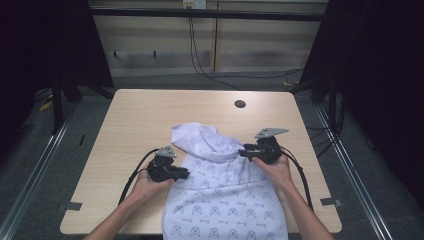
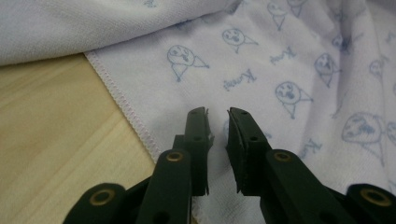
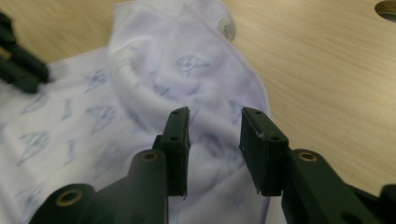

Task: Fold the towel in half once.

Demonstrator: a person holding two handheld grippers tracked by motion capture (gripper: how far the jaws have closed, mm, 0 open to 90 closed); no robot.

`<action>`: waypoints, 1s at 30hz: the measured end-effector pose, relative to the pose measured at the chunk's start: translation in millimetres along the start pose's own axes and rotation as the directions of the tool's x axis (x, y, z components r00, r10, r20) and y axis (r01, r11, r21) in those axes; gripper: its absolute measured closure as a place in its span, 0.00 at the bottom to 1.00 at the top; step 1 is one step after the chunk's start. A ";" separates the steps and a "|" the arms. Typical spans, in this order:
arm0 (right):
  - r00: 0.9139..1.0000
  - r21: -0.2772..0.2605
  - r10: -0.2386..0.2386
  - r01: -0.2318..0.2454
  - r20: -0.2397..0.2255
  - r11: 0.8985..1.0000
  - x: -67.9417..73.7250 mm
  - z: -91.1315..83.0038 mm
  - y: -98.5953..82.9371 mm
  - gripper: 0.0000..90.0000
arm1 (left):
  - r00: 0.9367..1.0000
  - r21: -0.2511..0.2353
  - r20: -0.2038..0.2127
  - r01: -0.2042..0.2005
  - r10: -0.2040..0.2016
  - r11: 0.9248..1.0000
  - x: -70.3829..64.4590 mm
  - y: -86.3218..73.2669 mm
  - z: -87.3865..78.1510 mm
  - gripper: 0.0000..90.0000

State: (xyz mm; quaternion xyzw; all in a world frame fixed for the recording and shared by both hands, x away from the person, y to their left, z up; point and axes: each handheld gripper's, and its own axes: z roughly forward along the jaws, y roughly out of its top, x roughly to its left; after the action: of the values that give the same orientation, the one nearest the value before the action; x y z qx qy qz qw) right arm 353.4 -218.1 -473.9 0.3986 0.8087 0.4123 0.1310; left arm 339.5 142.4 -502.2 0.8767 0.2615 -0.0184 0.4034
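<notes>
Jaws of both grippers stand apart with nothing between them. The left gripper (image 2: pixel 217 114) hovers just inside the stitched left hem of the printed white garment (image 1: pixel 225 195), which lies on the wooden table (image 1: pixel 135 115), its lower part hanging over the near edge. The right gripper (image 3: pixel 215 114) points at the bunched upper fold. A clean grip likely means sliding one jaw under each edge; whether the fold is one layer is hard to tell.

High view overhead, 2 close, sharing cloth (image 1: pixel 225 195)
</notes>
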 end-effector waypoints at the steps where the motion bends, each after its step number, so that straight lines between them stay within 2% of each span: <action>1: 1.000 0.004 0.012 -0.012 0.003 1.000 -1.2 5.2 0.9 0.68 | 1.000 0.005 -0.005 -0.008 0.008 1.000 -0.3 -0.6 -0.9 0.88; 3: 0.999 0.024 0.010 -0.011 0.036 1.000 -6.2 17.0 1.5 0.63 | 1.000 -0.001 -0.009 0.003 -0.003 1.000 0.6 -1.1 -0.6 0.90; 4: 0.999 0.029 0.030 -0.031 0.041 0.999 -10.8 23.2 0.5 0.63 | 1.000 0.000 -0.011 0.006 -0.006 1.000 1.3 -1.2 -0.8 0.93; 6: 0.997 0.035 0.041 -0.044 0.072 0.998 -15.0 30.0 -2.2 0.61 | 1.000 0.000 -0.014 0.015 -0.015 1.000 2.3 -1.6 -0.8 0.97; 9: 0.995 0.029 0.064 -0.066 0.083 0.997 -17.2 33.9 -4.5 0.60 | 1.000 -0.003 -0.001 0.027 -0.027 1.000 3.5 -1.8 -0.8 1.00; 11: 0.995 0.052 0.059 -0.064 0.082 0.997 -15.9 36.4 -5.2 0.67 | 1.000 -0.002 0.000 0.029 -0.029 1.000 3.5 -2.1 -1.0 1.00; 12: 0.996 0.073 0.055 -0.061 0.073 0.995 -14.6 38.3 -6.4 0.74 | 1.000 -0.002 -0.003 0.028 -0.028 1.000 2.8 -2.5 -1.3 1.00; 13: 0.997 0.069 0.047 -0.052 0.063 0.996 -12.6 38.0 -7.6 0.80 | 1.000 0.002 -0.004 0.023 -0.023 1.000 2.3 -2.7 -1.8 1.00; 14: 0.998 0.079 0.029 -0.034 0.064 0.996 -8.8 34.5 -8.5 0.90 | 1.000 0.006 -0.004 0.022 -0.022 1.000 1.1 -3.9 -3.0 1.00; 16: 0.997 0.082 0.018 -0.024 0.069 0.996 -7.7 32.9 -9.3 0.92 | 1.000 0.005 0.006 0.022 -0.022 1.000 -1.0 -7.1 -5.4 1.00; 19: 0.998 0.106 0.019 -0.025 0.060 0.994 -3.3 19.0 -17.4 0.94 | 1.000 0.018 0.021 0.014 -0.014 1.000 -8.6 -13.9 -11.2 1.00; 22: 0.999 0.125 0.020 -0.025 0.039 0.992 5.2 -1.7 -32.7 0.94 | 0.998 0.033 0.064 0.013 -0.015 0.999 -19.3 -20.7 -14.9 1.00; 24: 0.999 0.131 0.020 -0.023 0.029 0.991 11.3 -16.7 -44.7 0.94 | 0.995 0.045 0.099 0.006 -0.010 0.999 -29.6 -25.2 -16.2 1.00; 26: 1.000 0.139 0.015 -0.018 0.022 0.990 17.5 -30.4 -55.5 0.94 | 0.993 0.062 0.118 -0.018 0.011 0.998 -38.1 -27.7 -17.7 1.00; 28: 1.000 0.153 -0.004 0.001 0.021 0.988 25.1 -41.0 -62.7 0.93 | 0.989 0.084 0.148 -0.026 0.013 0.996 -47.6 -30.8 -18.9 1.00; 30: 1.000 0.159 -0.017 0.015 0.015 0.987 31.4 -48.1 -65.2 0.89 | 0.989 0.093 0.146 -0.034 0.020 0.995 -53.2 -31.6 -19.6 1.00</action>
State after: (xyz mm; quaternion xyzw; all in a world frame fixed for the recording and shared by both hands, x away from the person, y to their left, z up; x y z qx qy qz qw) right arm 272.1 -243.8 -490.4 0.4045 0.8411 0.3422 0.1086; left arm 275.2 149.9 -498.1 0.8947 0.2183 -0.0890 0.3794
